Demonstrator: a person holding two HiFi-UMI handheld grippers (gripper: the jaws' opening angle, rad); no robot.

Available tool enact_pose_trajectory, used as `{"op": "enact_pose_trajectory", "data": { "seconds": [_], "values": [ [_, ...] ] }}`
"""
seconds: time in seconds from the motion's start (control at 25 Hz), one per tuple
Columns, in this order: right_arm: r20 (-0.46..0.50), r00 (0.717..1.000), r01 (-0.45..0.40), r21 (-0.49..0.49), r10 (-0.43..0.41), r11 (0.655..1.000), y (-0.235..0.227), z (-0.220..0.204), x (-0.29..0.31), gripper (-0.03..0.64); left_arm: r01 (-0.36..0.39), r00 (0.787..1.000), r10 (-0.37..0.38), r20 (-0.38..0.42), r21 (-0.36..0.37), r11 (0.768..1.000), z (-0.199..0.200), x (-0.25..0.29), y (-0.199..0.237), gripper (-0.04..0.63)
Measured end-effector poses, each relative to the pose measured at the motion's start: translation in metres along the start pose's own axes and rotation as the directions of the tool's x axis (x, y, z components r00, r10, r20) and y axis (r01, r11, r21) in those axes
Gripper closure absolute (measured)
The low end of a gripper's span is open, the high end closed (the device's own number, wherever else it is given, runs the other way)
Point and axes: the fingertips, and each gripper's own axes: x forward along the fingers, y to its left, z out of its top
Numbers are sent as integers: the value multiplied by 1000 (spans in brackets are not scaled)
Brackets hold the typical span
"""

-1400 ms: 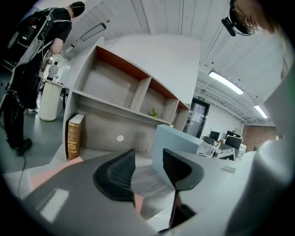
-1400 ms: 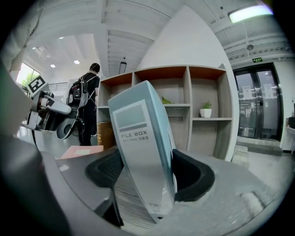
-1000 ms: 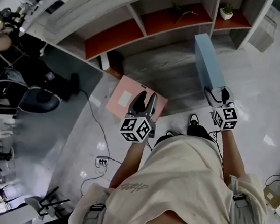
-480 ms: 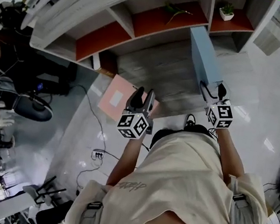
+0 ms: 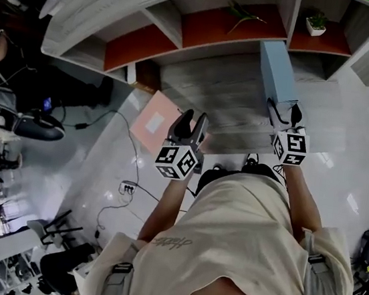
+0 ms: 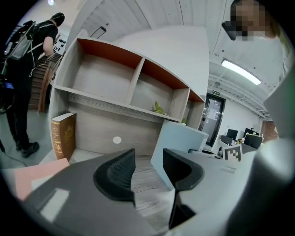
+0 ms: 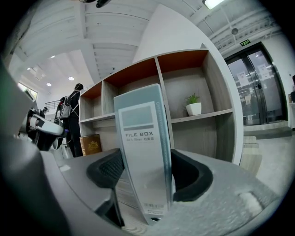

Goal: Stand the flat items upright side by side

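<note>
R claw (image 7: 144,168): shut on near narrow end of upright blue file box (image 7: 140,133) | L claw (image 6: 148,159): half open, empty; pink folder (image 5: 151,115) flat just left of it | risk: box, held by one end, swings between jaws and topples when set down

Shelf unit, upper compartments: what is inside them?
A small potted plant stands in the right compartment, a green sprig sits in the middle compartment; the left compartment looks empty. In the right gripper view the file box covers the sprig.
</note>
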Motion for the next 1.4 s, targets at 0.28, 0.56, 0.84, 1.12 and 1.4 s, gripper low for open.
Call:
{"op": "enact_pose_trajectory", "data": {
  "seconds": [0.28,0.56,0.84,1.12,1.4],
  "values": [
    [6,1000,-25,-5,25,1000,-10,5,26,310,-57,998,57,1,-18,998,1,7,7,393],
    [15,999,-29,-9,29,1000,-14,13,42,308,-77,997,77,-2,-17,997,11,14,13,396],
    [13,999,-29,-88,31,996,-11,14,44,304,-51,999,51,-14,-22,998,8,26,4,396],
    [-12,999,-45,-153,44,987,-6,11,21,290,-50,998,48,-45,-47,998,-7,21,1,396],
    [-169,985,17,-122,-37,992,-2,-35,-11,281,-102,994,95,-58,-142,985,-36,-5,29,397]
  ]
}}
